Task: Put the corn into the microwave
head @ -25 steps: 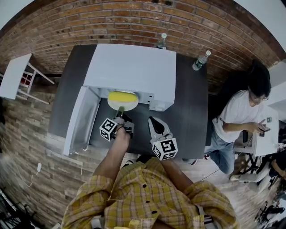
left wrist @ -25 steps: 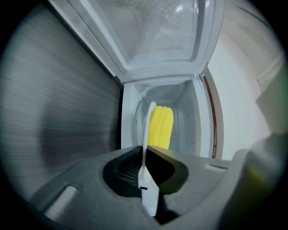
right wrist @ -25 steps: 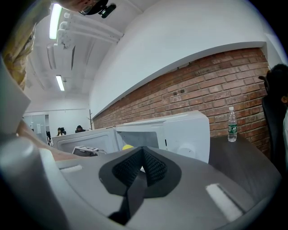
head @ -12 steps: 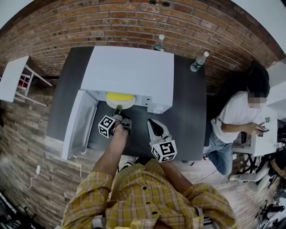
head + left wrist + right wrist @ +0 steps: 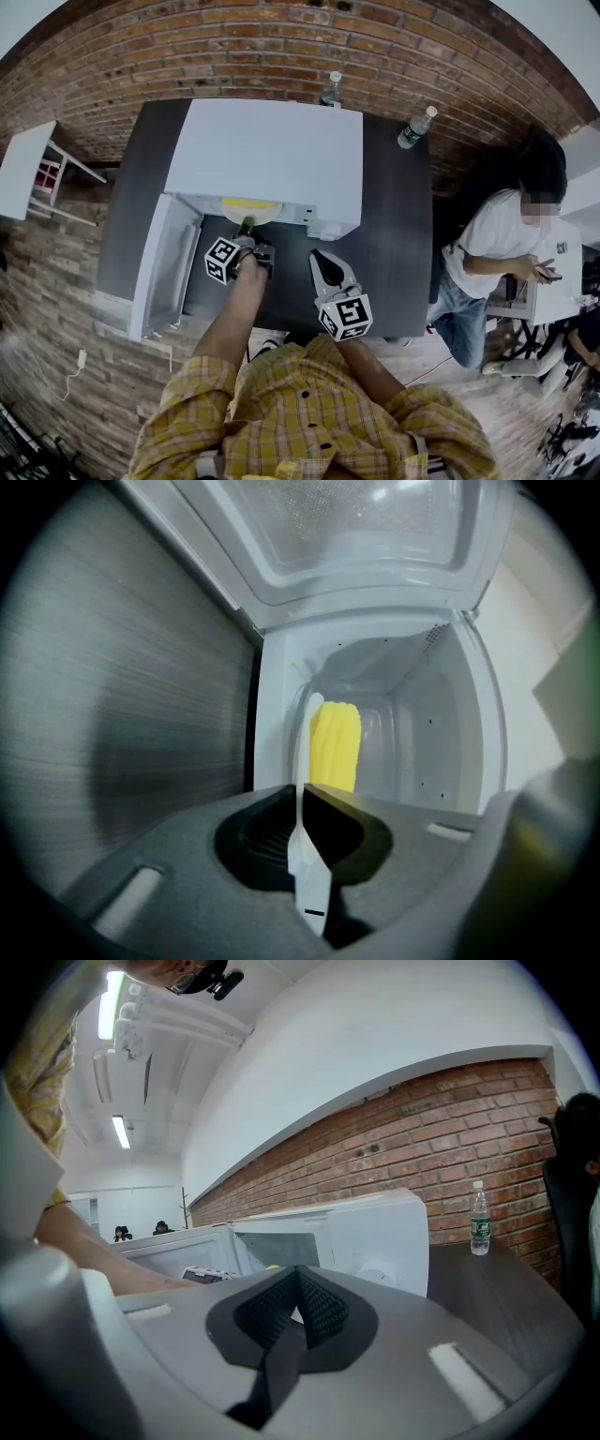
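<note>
A yellow corn cob (image 5: 335, 747) lies on a white plate (image 5: 305, 731). The plate shows edge-on in the left gripper view, inside the open white microwave (image 5: 272, 150). My left gripper (image 5: 302, 797) grips the plate's near rim, its jaws closing on it. In the head view only a strip of the corn (image 5: 249, 202) and of the plate (image 5: 253, 216) shows under the microwave's top, with the left gripper (image 5: 247, 231) at the opening. My right gripper (image 5: 322, 259) hovers over the dark table to the right, shut and empty (image 5: 298, 1277).
The microwave door (image 5: 161, 267) stands swung open on the left, beside my left hand. Two water bottles (image 5: 330, 89) (image 5: 419, 127) stand at the table's (image 5: 403, 234) back edge. A seated person (image 5: 502, 248) is at the right, and a small white table (image 5: 23, 164) at the far left.
My left gripper has pushed forward and the plate with the corn has slid further into the microwave, so less of it shows. The right gripper has stayed where it was.
</note>
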### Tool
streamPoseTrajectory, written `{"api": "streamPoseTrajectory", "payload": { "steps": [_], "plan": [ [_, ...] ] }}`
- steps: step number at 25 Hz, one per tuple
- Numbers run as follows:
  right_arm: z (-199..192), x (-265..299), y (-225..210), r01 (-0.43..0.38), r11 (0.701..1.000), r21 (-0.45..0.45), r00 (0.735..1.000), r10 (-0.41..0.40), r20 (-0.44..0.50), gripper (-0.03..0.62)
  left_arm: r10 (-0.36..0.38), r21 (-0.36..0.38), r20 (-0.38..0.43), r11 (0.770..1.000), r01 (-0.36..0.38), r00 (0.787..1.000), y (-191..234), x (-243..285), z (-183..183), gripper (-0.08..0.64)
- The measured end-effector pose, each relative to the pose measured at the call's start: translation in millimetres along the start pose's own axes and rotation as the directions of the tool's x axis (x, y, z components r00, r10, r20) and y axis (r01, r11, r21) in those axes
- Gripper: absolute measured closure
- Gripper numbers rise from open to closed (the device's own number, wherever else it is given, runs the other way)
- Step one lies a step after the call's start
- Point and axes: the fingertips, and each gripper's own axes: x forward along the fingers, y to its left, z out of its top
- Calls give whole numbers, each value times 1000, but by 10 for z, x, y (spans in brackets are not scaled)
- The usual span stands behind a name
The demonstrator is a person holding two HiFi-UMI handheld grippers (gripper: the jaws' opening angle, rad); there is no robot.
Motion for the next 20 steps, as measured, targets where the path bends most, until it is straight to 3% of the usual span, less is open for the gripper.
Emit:
{"api": "streamPoseTrajectory", "payload": {
  "steps": [6, 17, 20],
  "plan": [
    [-8, 30, -15, 1, 1000, 5, 1000, -1, 2, 588, 13, 7, 3, 1000, -13, 1000, -46, 71, 35, 529],
    [-9, 50, 9, -4, 1000, 7, 1000, 4, 2, 588, 90, 93, -38, 992, -86, 995, -63, 106, 113, 523],
    [8, 41, 16, -6, 1000, 5, 1000, 6, 5, 588, 71, 61, -44, 996, -68, 997, -96, 99, 97, 474]
  ]
}}
